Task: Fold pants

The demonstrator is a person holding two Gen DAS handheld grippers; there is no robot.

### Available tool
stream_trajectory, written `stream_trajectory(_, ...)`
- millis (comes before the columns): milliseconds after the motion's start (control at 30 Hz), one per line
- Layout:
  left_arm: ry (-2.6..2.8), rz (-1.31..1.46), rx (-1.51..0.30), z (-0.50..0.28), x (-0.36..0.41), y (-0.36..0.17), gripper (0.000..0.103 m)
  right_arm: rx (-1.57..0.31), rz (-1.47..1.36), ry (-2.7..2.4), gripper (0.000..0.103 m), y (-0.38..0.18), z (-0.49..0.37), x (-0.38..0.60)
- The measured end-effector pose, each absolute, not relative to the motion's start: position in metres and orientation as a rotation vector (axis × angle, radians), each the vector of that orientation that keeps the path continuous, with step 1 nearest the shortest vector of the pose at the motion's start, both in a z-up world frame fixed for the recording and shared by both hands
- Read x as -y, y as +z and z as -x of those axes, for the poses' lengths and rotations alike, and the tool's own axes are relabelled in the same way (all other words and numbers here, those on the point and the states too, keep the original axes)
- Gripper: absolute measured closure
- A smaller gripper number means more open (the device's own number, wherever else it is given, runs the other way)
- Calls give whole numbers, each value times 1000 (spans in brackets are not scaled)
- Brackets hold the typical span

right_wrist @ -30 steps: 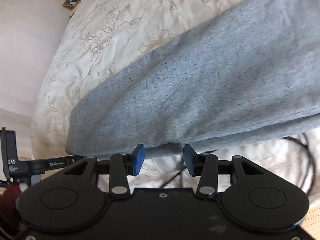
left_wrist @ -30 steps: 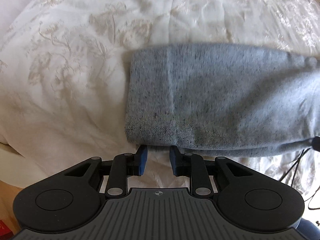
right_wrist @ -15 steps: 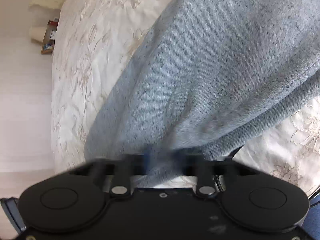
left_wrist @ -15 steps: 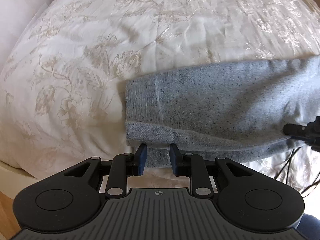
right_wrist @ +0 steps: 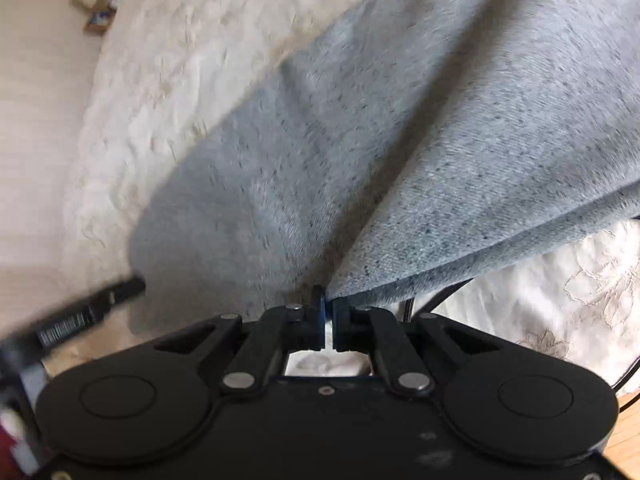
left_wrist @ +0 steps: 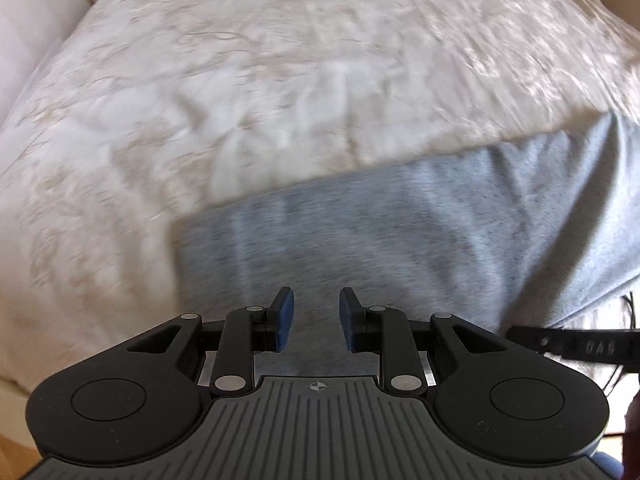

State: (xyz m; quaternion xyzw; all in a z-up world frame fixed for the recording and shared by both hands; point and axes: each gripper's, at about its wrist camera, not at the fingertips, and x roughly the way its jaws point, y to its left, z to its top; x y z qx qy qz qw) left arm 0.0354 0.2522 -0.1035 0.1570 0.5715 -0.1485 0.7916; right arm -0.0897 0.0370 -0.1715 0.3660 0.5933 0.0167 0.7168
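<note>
Pinching the near edge of the grey sweatpants (right_wrist: pixel 400 140), the right gripper (right_wrist: pixel 327 312) is clamped tight; the left gripper (left_wrist: pixel 316 318) hovers over them on the bed (left_wrist: pixel 240 100), its fingers (left_wrist: pixel 283 316) slightly apart.

Bed (left_wrist: pixel 280 80): the bedspread is lying bare ahead and to the left of the pants, giving open room there.
Pants (left_wrist: pixel 400 232): the grey cloth is covering the near strip, running off right.
Left gripper (left_wrist: pixel 316 316): its pads are standing apart over the cloth, with a clear gap between them.
Right gripper (right_wrist: pixel 328 312): its pads are pinching a cloth edge, so nothing is passing between them.
Cable (right_wrist: pixel 440 300): it is trailing under the pants on the right.
Other gripper's arm (left_wrist: pixel 572 344): it is crowding the left one's right side.
</note>
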Motion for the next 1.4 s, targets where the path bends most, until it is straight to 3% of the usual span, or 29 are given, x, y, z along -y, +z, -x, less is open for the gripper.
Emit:
stream_trajectory(233, -311, -496, -1334, -28, -251, -162, 78, -1310, -815, 70, 94, -167, 97, -24)
stream_trajectory(300, -332, -513, -1317, -26, -252, -162, 78, -1273, -830, 64, 85, -155, 103, -12)
stream_trajectory(367, -338, -523, -1319, -26, -252, -161, 78, -1215, -848, 35, 66, -139, 119, 10)
stream_trajectory(400, -338, -522, -1323, -26, -252, -162, 78, -1179, -857, 2, 63, -132, 125, 22)
stream_trajectory(833, -339, -526, -1368, -42, -245, -164, 78, -988, -805, -622, 59, -125, 210, 174)
stream_trajectory(1400, -304, -541, -1371, -41, -237, -167, 78, -973, -891, -737, 56, -153, 185, 187)
